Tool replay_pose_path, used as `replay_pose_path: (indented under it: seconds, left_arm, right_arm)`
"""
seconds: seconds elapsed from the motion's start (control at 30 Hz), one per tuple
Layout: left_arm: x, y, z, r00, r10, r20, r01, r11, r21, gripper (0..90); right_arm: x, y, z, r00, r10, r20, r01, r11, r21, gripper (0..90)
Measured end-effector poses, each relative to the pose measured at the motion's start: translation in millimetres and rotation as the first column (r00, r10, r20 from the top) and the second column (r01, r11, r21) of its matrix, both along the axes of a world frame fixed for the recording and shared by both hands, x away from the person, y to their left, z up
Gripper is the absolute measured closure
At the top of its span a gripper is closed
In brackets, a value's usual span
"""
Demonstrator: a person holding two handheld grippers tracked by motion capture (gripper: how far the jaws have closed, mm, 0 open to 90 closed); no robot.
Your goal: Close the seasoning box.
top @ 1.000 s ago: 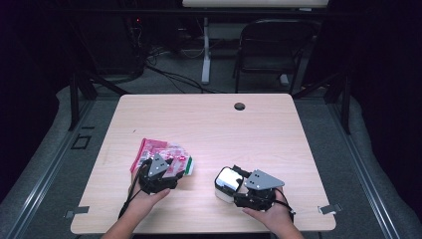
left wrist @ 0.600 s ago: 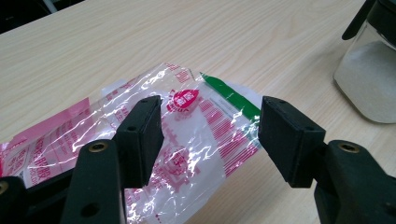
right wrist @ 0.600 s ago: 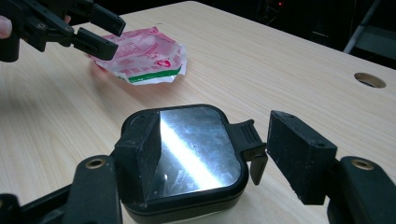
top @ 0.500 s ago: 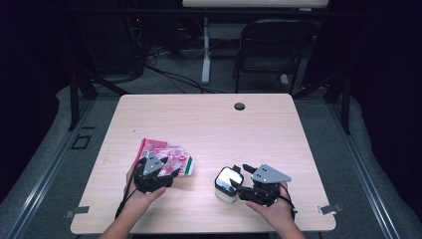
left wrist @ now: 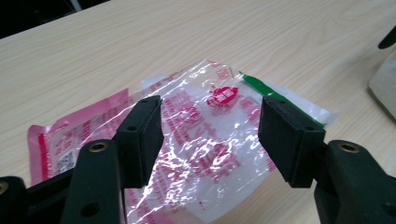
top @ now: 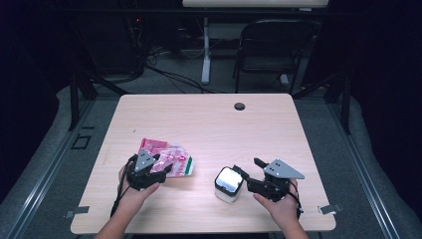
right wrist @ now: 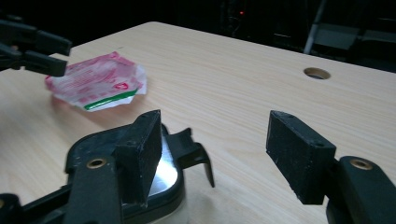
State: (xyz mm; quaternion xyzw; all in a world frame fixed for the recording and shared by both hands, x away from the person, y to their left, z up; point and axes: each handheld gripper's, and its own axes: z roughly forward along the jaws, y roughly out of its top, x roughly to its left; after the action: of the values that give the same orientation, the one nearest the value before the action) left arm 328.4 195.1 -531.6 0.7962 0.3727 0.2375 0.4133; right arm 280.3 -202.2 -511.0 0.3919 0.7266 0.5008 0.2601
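Two overlapping plastic bags (top: 169, 158), one pink and one clear with red print and a green edge, lie at the table's front left. My left gripper (top: 160, 168) stands open at their near edge. In the left gripper view the clear bag (left wrist: 210, 140) lies between and beyond the spread jaws of the left gripper (left wrist: 210, 126), and I cannot tell whether they touch it. A small white container (top: 228, 184) with a black-rimmed shiny lid stands at the front centre. My right gripper (top: 247, 173) is open just right of it. In the right gripper view the container (right wrist: 167, 179) sits behind the left jaw of the right gripper (right wrist: 217, 144).
The light wood table (top: 209, 124) has a round cable hole (top: 240, 106) near its far edge. A black chair (top: 271, 47) and cables stand on the floor beyond. The other gripper (right wrist: 32, 46) shows over the bags (right wrist: 98, 79) in the right gripper view.
My right gripper has drawn a little to the right, away from the container, and turned. My left gripper has shifted slightly left over the bags.
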Motion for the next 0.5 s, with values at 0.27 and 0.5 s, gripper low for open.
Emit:
replay_pose_path:
  seconds: [0.27,0.5]
  left_arm:
    - [6.4,19.7,-0.6,0.9974,0.072,-0.003,-0.072,0.9971,-0.022,39.8]
    - [10.6,34.6,-0.8,0.9925,0.122,-0.010,-0.122,0.9916,-0.044,40.1]
  right_arm:
    - [8.4,-18.5,-7.7,0.9944,-0.097,-0.043,0.099,0.994,0.037,35.8]
    - [17.2,-31.4,-18.9,0.9789,-0.180,-0.096,0.184,0.982,0.036,36.7]
